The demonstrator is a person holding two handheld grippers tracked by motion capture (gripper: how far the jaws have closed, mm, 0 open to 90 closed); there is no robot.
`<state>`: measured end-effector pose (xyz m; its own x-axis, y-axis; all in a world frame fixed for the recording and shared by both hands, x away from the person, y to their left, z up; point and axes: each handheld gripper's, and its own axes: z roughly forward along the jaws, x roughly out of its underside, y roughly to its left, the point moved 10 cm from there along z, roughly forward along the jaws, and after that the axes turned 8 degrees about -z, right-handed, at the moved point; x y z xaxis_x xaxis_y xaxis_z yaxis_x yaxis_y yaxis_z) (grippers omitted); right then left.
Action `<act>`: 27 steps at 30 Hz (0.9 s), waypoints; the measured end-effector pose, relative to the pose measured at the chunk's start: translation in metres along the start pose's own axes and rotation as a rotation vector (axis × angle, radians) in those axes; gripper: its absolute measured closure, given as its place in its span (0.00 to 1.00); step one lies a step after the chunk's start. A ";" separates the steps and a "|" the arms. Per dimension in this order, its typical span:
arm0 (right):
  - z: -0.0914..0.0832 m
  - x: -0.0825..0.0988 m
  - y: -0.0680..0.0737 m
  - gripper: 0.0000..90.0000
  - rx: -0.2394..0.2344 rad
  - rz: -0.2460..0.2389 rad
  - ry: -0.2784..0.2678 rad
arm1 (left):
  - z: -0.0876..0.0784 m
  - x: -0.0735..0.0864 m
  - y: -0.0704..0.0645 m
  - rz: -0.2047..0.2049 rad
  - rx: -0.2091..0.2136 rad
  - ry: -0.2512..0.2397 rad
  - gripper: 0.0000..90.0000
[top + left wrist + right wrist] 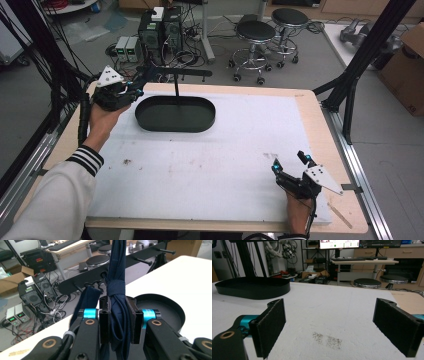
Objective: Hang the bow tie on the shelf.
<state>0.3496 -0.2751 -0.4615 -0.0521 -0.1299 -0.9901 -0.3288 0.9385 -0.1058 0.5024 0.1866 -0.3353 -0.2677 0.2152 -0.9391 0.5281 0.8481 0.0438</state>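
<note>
Navy folded umbrella clenched in left tongs, held up by black peg rack above oval tray. Right tongs spread wide, empty, near bench edge. Suggest: keep firm grip, align strap w/ peg.

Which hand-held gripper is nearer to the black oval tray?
Left. The left hand-held gripper sits just beside the black oval tray, at its left end; the right hand-held gripper rests far off, near the table's front right corner.
</note>
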 end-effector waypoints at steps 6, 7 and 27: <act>0.000 0.000 0.000 0.11 0.000 0.002 0.001 | 0.002 -0.015 0.007 -0.001 -0.029 -0.021 0.84; 0.000 0.000 0.000 0.11 -0.001 0.003 0.000 | 0.002 -0.018 0.008 -0.001 -0.030 -0.022 0.84; 0.000 0.000 0.000 0.11 -0.003 0.005 -0.001 | 0.041 -0.029 0.007 -0.064 -0.027 -0.060 0.84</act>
<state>0.3492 -0.2750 -0.4614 -0.0527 -0.1249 -0.9908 -0.3310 0.9383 -0.1007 0.5466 0.1664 -0.3213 -0.2511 0.1311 -0.9591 0.4888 0.8724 -0.0087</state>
